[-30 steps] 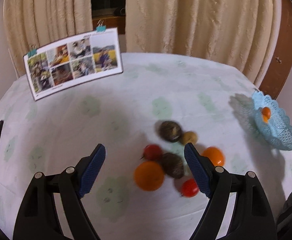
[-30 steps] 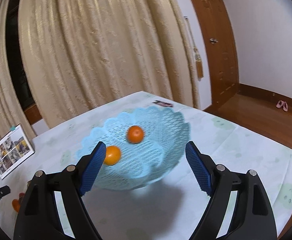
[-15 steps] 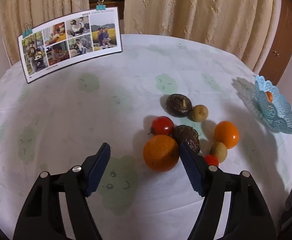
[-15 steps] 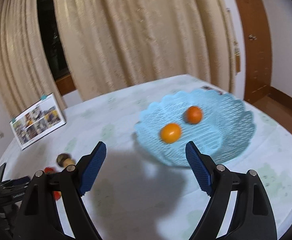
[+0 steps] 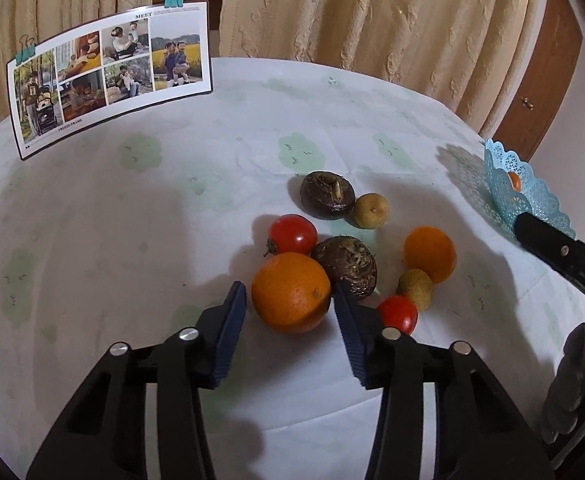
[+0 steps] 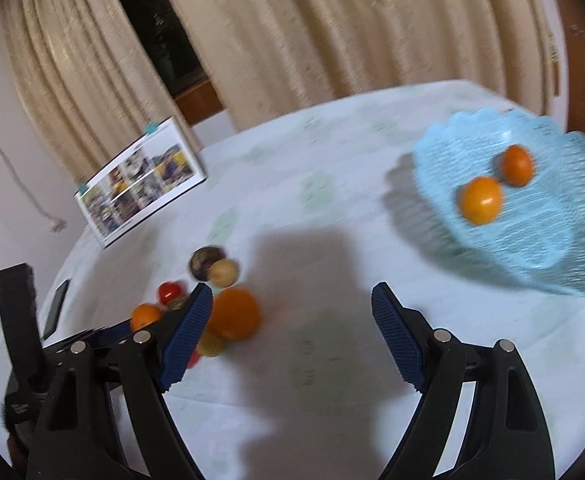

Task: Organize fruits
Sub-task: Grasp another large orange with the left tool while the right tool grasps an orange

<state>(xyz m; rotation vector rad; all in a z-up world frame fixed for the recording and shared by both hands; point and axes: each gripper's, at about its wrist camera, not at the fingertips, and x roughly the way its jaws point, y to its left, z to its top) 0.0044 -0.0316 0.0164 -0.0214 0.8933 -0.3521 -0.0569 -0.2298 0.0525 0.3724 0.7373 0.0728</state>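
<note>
Left tool [image 5: 290,300] has closed in around the big orange [image 5: 291,291]
Still spread, not yet pinching; right tool [image 6: 292,308] spread, swung from the basket [image 6: 524,248]

The photo card [image 5: 110,80] reads "MEET" and "FREEZE-FRAME".

The right wrist view is smeared by motion: the pale blue lattice plastic basket [image 6: 532,240] and its two orange fruits [image 6: 481,200] lack sharp edges. In the left wrist view, that basket is cut by a black bar, and the small red tomato [image 5: 399,312] sits partly behind a jaw.
</note>
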